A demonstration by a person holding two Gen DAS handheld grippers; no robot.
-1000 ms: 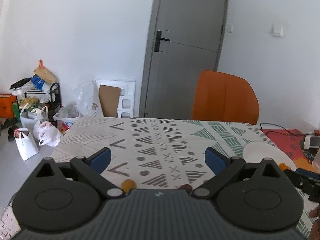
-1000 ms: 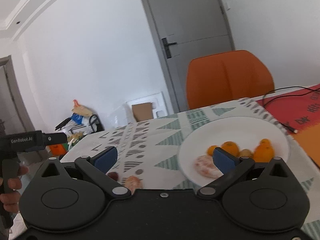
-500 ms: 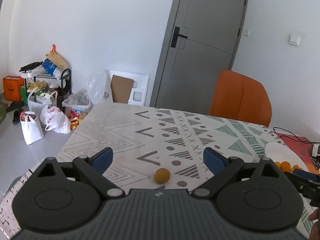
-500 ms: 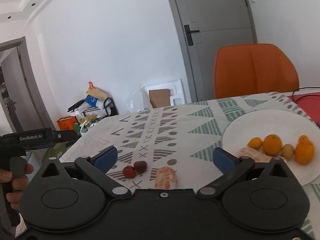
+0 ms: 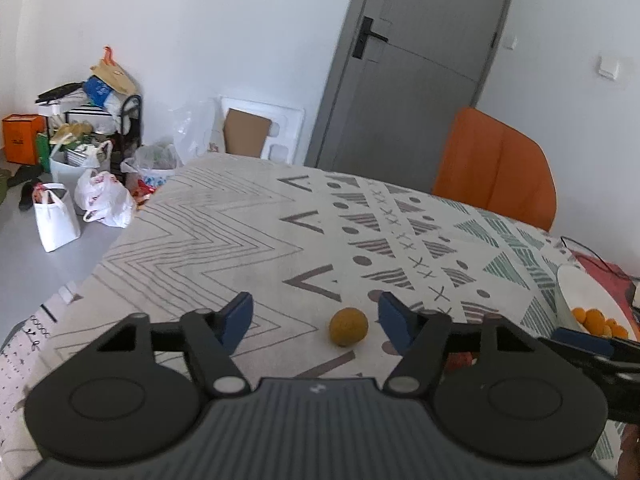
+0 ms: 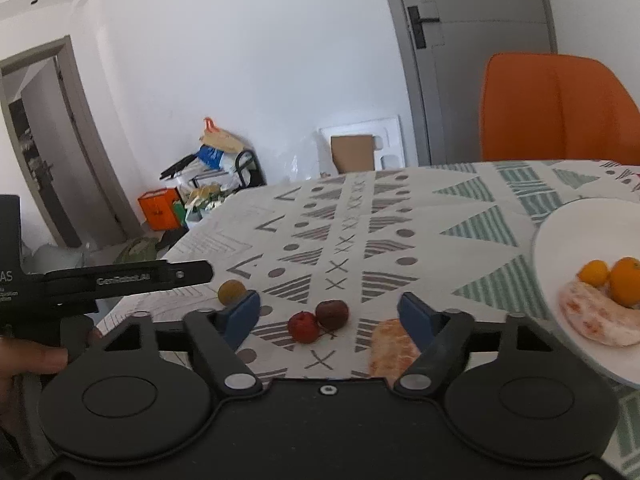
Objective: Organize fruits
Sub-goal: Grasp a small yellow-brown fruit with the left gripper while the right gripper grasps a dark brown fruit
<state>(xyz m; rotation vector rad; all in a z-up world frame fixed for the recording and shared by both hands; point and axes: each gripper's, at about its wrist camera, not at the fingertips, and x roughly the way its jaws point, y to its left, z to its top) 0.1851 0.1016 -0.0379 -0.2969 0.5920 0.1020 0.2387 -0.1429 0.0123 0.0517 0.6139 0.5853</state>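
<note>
Left wrist view shows the left gripper [image 5: 316, 316] with fingers spread and empty, the small yellow fruit [image 5: 348, 326] resting on the bench just ahead between them, nearer than the right gripper [image 6: 329, 312], also spread

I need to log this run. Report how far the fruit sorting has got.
Done: several oranges and a peeled segment lie on the white plate. In hand: nothing; left gripper and right gripper are open. Left on the tablecloth: yellow-brown fruit, two small red fruits, one peeled segment.
</note>
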